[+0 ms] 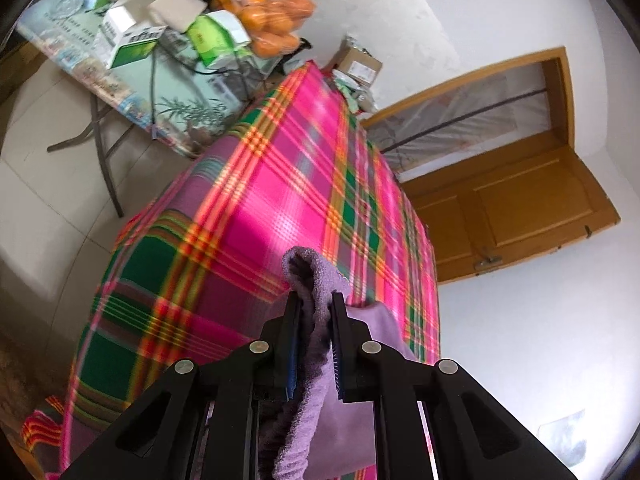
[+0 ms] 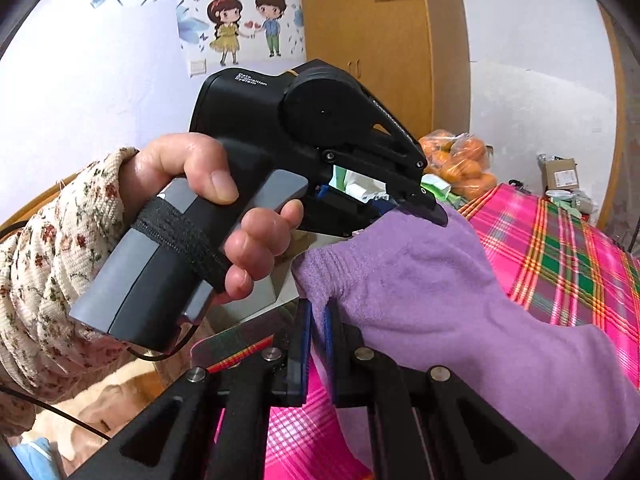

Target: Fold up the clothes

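A purple fleece garment (image 2: 440,292) hangs in the air over a table covered by a pink, green and orange plaid cloth (image 1: 256,200). My left gripper (image 1: 315,300) is shut on a bunched edge of the purple garment (image 1: 316,280), which loops up past the fingertips and drapes down between the fingers. My right gripper (image 2: 316,312) is shut on another edge of the same garment. In the right wrist view the left gripper (image 2: 430,210) appears from the side, held by a person's hand (image 2: 208,200) in a floral sleeve, pinching the garment's upper edge.
A folding table (image 1: 120,80) beyond the plaid one carries boxes (image 1: 132,36) and a bag of oranges (image 1: 268,12). A cardboard box (image 1: 358,64) sits at the plaid table's far end. A wooden door (image 1: 520,200) and white wall lie to the right.
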`<state>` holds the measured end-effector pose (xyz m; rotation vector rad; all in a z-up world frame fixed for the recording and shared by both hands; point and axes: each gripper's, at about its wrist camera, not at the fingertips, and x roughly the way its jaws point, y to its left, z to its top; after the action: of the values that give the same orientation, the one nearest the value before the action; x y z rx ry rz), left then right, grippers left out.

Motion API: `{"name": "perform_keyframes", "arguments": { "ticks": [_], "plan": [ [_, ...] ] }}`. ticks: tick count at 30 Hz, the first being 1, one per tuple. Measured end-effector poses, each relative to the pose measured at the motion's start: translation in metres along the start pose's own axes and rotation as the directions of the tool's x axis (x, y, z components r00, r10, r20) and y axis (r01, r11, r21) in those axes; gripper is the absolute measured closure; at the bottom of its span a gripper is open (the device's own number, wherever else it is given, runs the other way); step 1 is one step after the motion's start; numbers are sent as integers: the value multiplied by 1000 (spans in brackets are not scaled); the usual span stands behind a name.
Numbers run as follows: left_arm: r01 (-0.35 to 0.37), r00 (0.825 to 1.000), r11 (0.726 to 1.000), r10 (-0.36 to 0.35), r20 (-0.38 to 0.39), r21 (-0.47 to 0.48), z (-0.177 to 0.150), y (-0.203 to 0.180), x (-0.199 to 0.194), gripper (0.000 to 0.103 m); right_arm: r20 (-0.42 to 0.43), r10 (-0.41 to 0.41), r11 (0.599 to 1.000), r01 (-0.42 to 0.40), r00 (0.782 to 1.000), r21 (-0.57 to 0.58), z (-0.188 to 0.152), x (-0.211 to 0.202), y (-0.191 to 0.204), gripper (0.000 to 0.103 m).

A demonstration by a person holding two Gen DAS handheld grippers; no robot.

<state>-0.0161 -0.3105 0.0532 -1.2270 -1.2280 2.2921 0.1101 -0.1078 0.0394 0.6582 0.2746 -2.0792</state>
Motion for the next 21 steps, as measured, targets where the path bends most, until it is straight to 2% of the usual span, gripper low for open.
{"name": "perform_keyframes", "arguments": {
  "ticks": [10,21],
  "plan": [
    [39,999,998,-38,-19,44,-17,-43,10,89,75,-29,998,24,997,66,-9,-57,-19,97],
    [56,998,996,-53,-45,68,-33,-80,32,89,125,-79,988,61,989,139,-14,-90,-54,97]
  ]
}}
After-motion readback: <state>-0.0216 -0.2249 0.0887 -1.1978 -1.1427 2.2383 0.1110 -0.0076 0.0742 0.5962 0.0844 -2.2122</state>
